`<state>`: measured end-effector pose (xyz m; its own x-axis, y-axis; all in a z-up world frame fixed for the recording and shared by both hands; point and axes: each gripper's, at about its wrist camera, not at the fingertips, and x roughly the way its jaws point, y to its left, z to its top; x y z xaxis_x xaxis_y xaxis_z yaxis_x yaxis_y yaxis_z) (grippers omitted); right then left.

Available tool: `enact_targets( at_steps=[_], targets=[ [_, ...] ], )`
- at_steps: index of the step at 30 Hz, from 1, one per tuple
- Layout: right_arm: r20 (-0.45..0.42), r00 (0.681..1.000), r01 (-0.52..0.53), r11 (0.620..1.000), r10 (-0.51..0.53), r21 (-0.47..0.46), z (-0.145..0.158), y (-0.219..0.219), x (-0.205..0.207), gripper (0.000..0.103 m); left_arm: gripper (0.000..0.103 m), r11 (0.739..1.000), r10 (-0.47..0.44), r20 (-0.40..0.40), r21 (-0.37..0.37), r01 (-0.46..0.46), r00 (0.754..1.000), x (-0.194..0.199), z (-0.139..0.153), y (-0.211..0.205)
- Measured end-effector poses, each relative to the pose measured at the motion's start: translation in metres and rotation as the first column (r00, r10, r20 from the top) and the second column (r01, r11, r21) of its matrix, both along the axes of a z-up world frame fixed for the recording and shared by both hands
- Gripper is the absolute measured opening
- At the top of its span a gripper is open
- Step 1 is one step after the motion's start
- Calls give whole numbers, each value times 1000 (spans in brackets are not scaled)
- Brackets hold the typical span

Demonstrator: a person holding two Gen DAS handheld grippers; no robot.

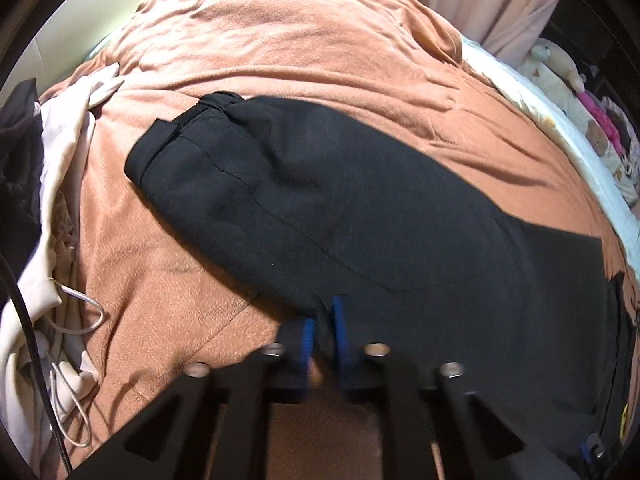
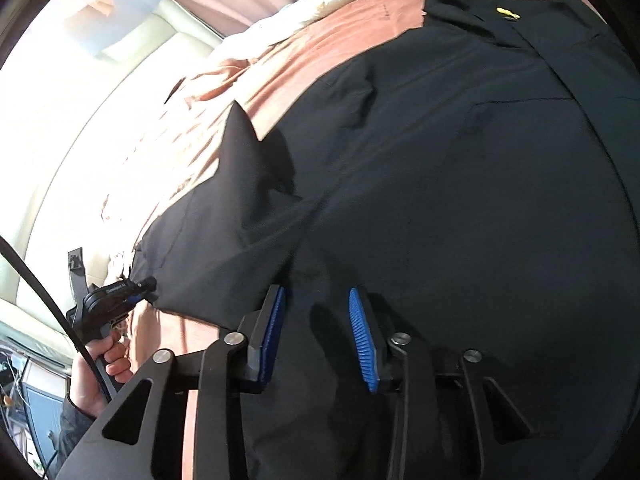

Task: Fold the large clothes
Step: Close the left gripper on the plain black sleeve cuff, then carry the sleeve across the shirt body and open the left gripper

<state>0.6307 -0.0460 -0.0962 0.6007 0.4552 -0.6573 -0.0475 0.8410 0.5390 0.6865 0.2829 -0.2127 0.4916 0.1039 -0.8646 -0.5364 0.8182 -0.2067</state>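
A large black jacket (image 1: 360, 208) lies spread on a bed's salmon blanket (image 1: 280, 40), one sleeve stretching to the upper left. My left gripper (image 1: 324, 320) is shut, and its blue pads (image 1: 307, 338) pinch the jacket's near edge. In the right wrist view the same jacket (image 2: 460, 200) fills the frame, with a small yellow logo (image 2: 506, 12) near its collar. My right gripper (image 2: 318, 312) hovers over the black cloth with its blue pads (image 2: 362, 332) apart, nothing pressed between them. The left gripper (image 2: 140, 284) shows at the left, biting the jacket's edge.
A cream garment (image 1: 60, 152) and a white cable (image 1: 80, 312) lie at the bed's left side. Stuffed toys (image 1: 560, 64) and a white sheet (image 1: 552, 120) line the right edge, with a curtain (image 1: 500, 0) behind. A person's hand (image 2: 100, 364) holds the left gripper's handle.
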Motion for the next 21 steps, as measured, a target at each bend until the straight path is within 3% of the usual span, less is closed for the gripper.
enact_targets(
  at_steps=[4,9,14,19,20,21],
  targets=[
    [-4,1000,-23,999,23,43,-15,10,10,20,1,995,-56,66,81,51,996,-1,51,-13],
    [-17,999,-32,997,33,71,-29,11,23,17,1,987,-143,189,102,125,972,-7,125,-31],
    [5,1000,-19,997,18,78,-8,-2,14,17,0,971,-236,300,98,216,924,-8,185,-66],
    [14,999,28,999,-29,36,17,-24,-5,22,0,934,-356,367,128,332,860,-4,230,-119],
    [19,999,43,999,-43,27,22,-29,-8,36,0,927,-375,373,132,351,849,-4,236,-131],
    [28,998,60,998,-60,19,29,-34,-14,63,0,917,-397,381,136,374,835,-3,242,-142]
  ],
)
